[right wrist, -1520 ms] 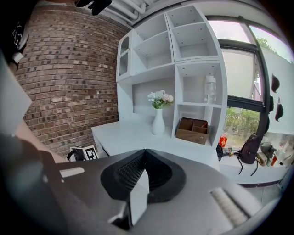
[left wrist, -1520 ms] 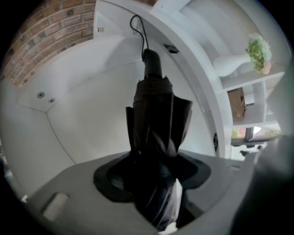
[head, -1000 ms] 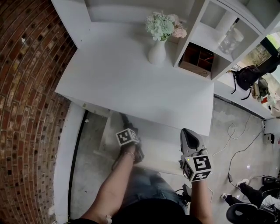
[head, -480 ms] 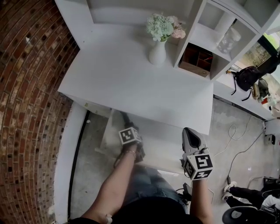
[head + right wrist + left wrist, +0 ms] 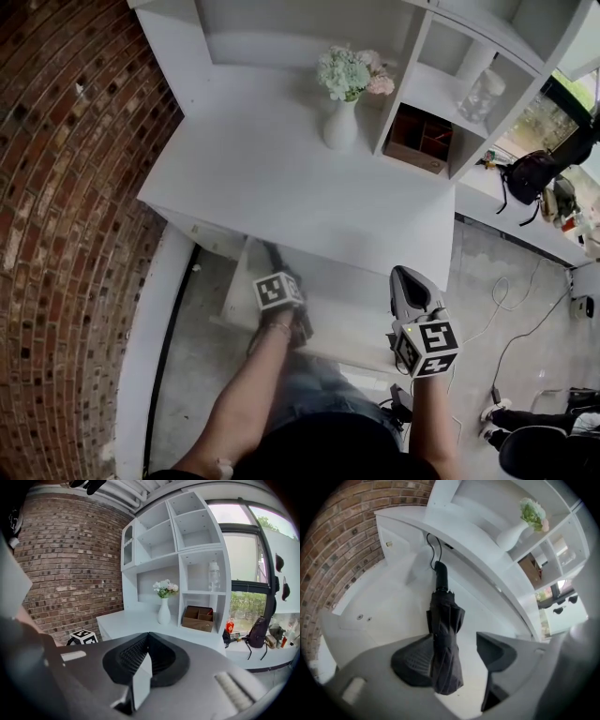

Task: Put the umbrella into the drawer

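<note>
A black folded umbrella [image 5: 443, 639] lies in the open white drawer [image 5: 384, 606] under the desk, its handle and strap toward the back. The head view shows only its handle end [image 5: 273, 257]. My left gripper [image 5: 453, 637] points steeply down over it, open. Its jaws have just been closing slightly with the umbrella's near end between them: the umbrella rests by the left pad [image 5: 415, 660], and a clear gap separates it from the right pad [image 5: 494, 653]. In the head view the left gripper [image 5: 292, 323] hangs over the drawer [image 5: 347, 314]. My right gripper [image 5: 401, 274] [image 5: 148, 634] is shut and empty at the drawer's right.
The white desk top [image 5: 281, 178] carries a vase of flowers [image 5: 341, 122]. Shelves at the right hold a cardboard box [image 5: 419, 136] and a glass jar [image 5: 473, 94]. A brick wall [image 5: 66, 234] runs along the left. A black backpack [image 5: 530, 173] and cables lie at the right.
Both grippers have lifted a little above the drawer. The umbrella stays lying in the drawer. The desk sits slightly lower in the head view.
</note>
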`<state>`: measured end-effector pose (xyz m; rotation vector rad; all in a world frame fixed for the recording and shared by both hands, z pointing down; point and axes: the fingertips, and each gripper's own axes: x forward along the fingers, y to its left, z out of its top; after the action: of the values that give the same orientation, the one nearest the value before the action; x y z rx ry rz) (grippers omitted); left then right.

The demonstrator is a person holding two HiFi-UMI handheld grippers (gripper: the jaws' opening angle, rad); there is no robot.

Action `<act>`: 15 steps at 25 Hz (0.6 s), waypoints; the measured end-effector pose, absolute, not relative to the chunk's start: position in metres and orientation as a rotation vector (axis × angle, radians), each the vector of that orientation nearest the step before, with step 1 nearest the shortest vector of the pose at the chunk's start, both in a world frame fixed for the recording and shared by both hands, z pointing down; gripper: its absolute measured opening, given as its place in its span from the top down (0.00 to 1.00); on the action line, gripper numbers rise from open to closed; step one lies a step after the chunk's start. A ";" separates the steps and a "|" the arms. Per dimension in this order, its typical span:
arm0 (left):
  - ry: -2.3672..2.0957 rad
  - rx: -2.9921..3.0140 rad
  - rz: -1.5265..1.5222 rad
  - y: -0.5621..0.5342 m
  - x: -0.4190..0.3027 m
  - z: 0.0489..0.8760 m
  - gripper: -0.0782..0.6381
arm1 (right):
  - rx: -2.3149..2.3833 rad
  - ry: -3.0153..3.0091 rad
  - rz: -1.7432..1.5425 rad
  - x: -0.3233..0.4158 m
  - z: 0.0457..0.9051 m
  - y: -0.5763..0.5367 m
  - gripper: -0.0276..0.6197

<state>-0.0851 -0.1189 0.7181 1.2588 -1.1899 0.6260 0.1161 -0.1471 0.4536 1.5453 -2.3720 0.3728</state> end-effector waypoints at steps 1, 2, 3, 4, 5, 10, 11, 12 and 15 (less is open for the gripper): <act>-1.191 1.269 0.624 -0.120 -0.085 0.714 0.50 | 1.549 -2.374 0.361 0.115 0.450 -0.148 0.96; -1.191 1.280 0.623 -0.121 -0.085 0.710 0.50 | 1.553 -2.377 0.351 0.114 0.447 -0.149 0.96; -1.192 1.293 0.622 -0.122 -0.085 0.705 0.50 | 1.557 -2.383 0.343 0.113 0.443 -0.150 0.96; -1.195 1.305 0.619 -0.124 -0.085 0.700 0.50 | 1.559 -2.390 0.333 0.112 0.439 -0.151 0.96; -1.199 1.318 0.614 -0.126 -0.086 0.696 0.50 | 1.562 -2.398 0.321 0.111 0.435 -0.152 0.96; -1.230 1.380 0.597 -0.137 -0.092 0.674 0.50 | 1.586 -2.426 0.273 0.110 0.418 -0.155 0.96; -1.243 1.400 0.590 -0.142 -0.094 0.669 0.50 | 1.589 -2.429 0.268 0.110 0.416 -0.155 0.96; -1.262 1.424 0.583 -0.147 -0.097 0.664 0.50 | 1.592 -2.432 0.262 0.111 0.414 -0.156 0.96; -1.307 1.496 0.595 -0.159 -0.101 0.649 0.50 | 1.614 -2.435 0.243 0.116 0.406 -0.158 0.96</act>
<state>-0.1008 -0.1588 0.6487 1.4958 -1.3074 0.5949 0.1164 -0.1576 0.4057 1.6141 -2.4353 0.2431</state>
